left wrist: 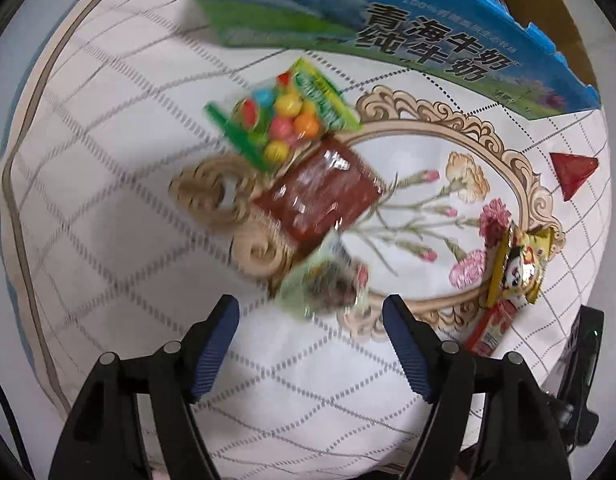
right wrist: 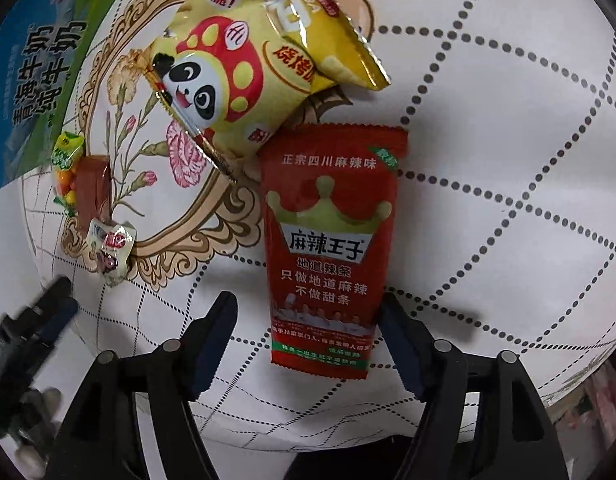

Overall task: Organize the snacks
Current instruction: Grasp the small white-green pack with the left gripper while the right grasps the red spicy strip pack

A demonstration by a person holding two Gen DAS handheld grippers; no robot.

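White patterned tablecloth [left wrist: 108,160] carries most of the snacks loose: candy bag [left wrist: 282,118], brown packet [left wrist: 319,196] and pale wrapped sweet [left wrist: 323,280] near the left gripper [left wrist: 309,344]; yellow panda bag [right wrist: 260,68] and red spicy-strip packet [right wrist: 327,248] at the right gripper [right wrist: 308,340]. Both jaws stand wide open, holding nothing, the red packet lying between the right ones; the blue milk carton box [left wrist: 387,36] at the far side seems to hold some yellow packets, so sorting looks barely begun.

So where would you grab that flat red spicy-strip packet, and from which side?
Probably by its bottom sealed edge. The red packet lies flat on the tablecloth with that short end pointing at the open right hand-held gripper, already partly between the fingers. Its top end sits close to the yellow panda bag, so coming from the near side, low and level, avoids disturbing that.
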